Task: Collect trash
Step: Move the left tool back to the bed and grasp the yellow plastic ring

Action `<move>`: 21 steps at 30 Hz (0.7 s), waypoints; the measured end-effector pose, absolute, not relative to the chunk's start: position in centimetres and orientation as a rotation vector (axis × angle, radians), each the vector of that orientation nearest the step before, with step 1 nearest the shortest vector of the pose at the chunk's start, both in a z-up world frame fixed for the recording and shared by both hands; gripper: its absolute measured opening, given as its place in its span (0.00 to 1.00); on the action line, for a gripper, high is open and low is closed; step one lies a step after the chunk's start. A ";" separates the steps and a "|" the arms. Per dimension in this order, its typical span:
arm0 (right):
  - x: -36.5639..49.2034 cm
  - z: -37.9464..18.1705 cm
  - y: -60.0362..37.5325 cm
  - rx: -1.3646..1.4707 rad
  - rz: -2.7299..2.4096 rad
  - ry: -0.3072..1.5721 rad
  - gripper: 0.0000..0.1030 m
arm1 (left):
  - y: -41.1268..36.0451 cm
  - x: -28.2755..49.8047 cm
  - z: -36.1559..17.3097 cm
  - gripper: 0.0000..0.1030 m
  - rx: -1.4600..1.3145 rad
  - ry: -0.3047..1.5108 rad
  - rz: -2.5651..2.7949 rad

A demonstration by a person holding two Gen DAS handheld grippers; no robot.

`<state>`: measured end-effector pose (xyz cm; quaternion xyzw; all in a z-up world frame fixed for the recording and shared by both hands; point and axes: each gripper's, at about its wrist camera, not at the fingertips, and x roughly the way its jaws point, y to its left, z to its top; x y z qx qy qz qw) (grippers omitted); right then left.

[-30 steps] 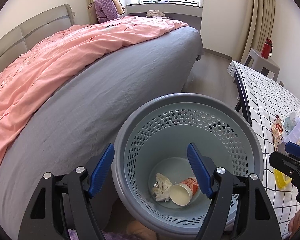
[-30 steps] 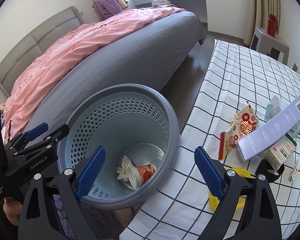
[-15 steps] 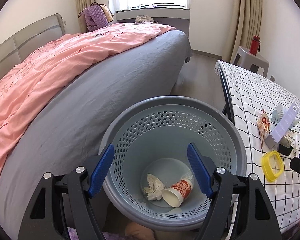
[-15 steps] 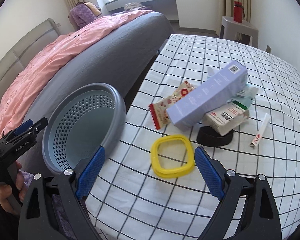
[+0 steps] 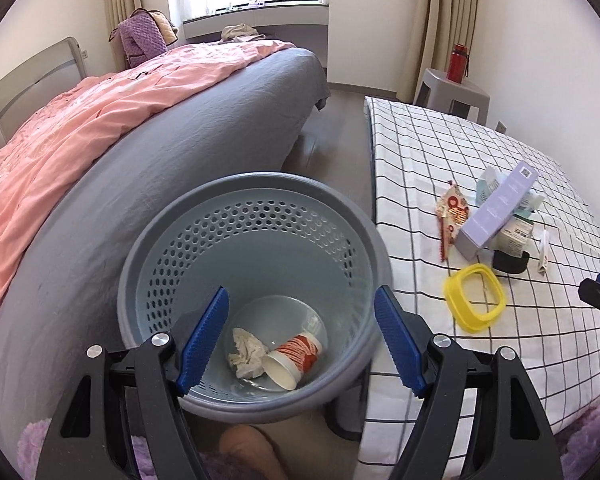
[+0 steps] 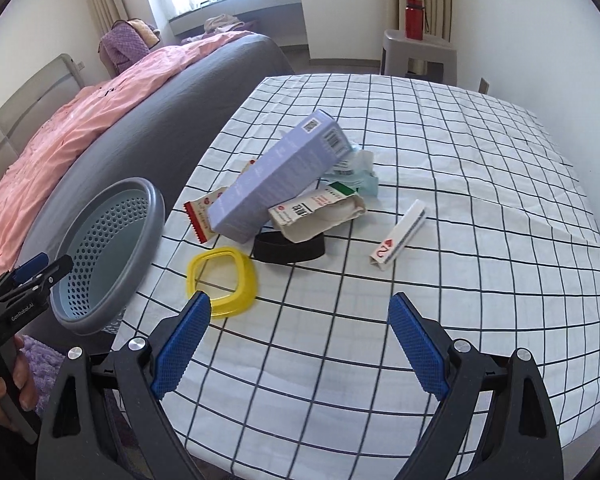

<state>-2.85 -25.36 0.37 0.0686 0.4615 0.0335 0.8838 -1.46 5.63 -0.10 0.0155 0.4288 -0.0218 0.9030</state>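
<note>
1. The grey perforated basket (image 5: 256, 216) is taken as landmark; it is wedged between the bed (image 5: 148, 168) and the checked bench (image 6: 460, 184).
2. A crumpled tissue (image 5: 246, 353) and a paper cup (image 5: 296, 358) on its side are seen in the basket's bottom, touching.
3. The left hand-held gripper (image 5: 302, 340) is held above the basket, released, nothing between the pads.
4. The right hand-held gripper (image 6: 300, 344) is held over the bench, to the right of the basket, released and empty.
5. Trash is piled on the bench right of the basket: yellow ring (image 6: 221, 281) nearest, black band (image 6: 289, 249), lilac box (image 6: 278, 176), snack wrapper (image 6: 202, 214), torn carton (image 6: 320, 214), slim white box (image 6: 398, 236) farthest.
</note>
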 end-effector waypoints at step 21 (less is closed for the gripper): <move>-4.7 0.4 -32.0 0.239 -0.008 0.947 0.86 | -7.6 -0.9 -1.8 0.70 0.069 0.995 -0.246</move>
